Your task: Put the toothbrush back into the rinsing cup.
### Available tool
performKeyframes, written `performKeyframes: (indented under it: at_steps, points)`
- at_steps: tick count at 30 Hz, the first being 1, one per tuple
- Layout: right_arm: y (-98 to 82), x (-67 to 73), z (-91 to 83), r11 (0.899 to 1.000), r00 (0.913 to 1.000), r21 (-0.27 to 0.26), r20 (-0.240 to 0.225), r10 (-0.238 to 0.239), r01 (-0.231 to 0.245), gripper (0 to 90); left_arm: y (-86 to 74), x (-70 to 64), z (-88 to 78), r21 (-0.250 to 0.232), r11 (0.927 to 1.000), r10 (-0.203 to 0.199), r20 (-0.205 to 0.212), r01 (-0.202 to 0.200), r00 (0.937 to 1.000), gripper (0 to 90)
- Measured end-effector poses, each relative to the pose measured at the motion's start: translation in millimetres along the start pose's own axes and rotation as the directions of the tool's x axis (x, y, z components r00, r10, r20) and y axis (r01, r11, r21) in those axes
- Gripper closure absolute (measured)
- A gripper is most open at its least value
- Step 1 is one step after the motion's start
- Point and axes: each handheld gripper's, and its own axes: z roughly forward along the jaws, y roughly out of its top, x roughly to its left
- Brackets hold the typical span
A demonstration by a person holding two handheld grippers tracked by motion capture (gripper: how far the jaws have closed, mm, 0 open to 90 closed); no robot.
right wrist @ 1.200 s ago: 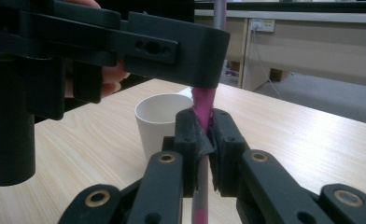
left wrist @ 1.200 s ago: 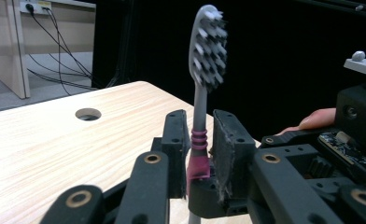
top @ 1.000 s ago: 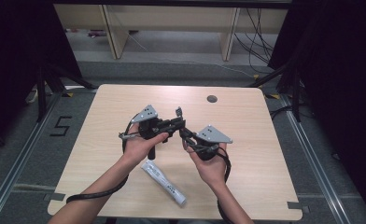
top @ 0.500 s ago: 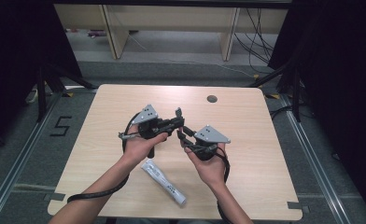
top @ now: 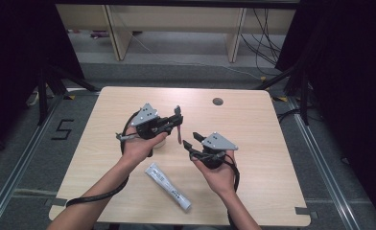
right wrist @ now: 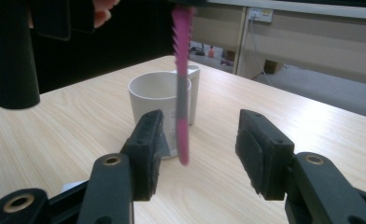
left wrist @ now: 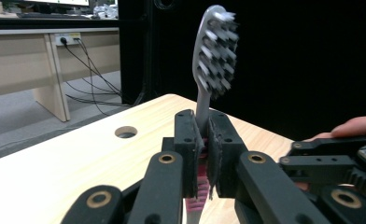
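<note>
A toothbrush with a grey bristled head [left wrist: 214, 46] and a pink handle [right wrist: 182, 93] stands upright above the table. My left gripper [left wrist: 204, 135] is shut on its neck, and in the high view this gripper [top: 177, 117] is above a white mug [top: 159, 143]. My right gripper [right wrist: 197, 144] has just been opening. The pink handle hangs between its jaws, closer to the left one, and the pads do not press on it. In the high view the right gripper [top: 192, 143] sits just right of the hanging handle [top: 179, 135]. The mug [right wrist: 158, 102] stands behind the handle.
A white toothpaste tube [top: 168, 187] lies on the wooden table [top: 272, 143] near the front edge, between the person's forearms. A round cable hole [top: 217, 101] is at the back of the table. Shelving and cables stand on the floor beyond.
The right gripper's jaws have opened off the toothbrush handle. The left gripper still holds the brush in the same place.
</note>
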Motion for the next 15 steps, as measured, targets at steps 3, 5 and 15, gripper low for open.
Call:
performKeyframes:
  at_steps: [3, 5, 15]
  points:
    - [-2.3, -5.0, -3.2, 1.0, 0.9998, -0.001, 0.018, -0.006, 0.006, 50.6, 0.8, 2.7, -2.5, -0.001, 1.0, 0.0, -0.007, 0.0, 1.0, 82.8]
    - [-4.8, -8.2, -5.2, 1.0, 0.9999, 0.004, 0.013, 0.011, -0.011, 50.3, 1.8, 3.8, -4.7, -0.007, 1.0, 0.003, -0.012, -0.003, 0.9999, 82.8]
    - [-17.0, -16.5, -11.3, 0.999, 0.9989, 0.038, 0.042, 0.021, -0.023, 49.9, 8.6, 8.6, -9.6, -0.012, 0.9996, 0.023, -0.028, -0.024, 0.9993, 82.8]
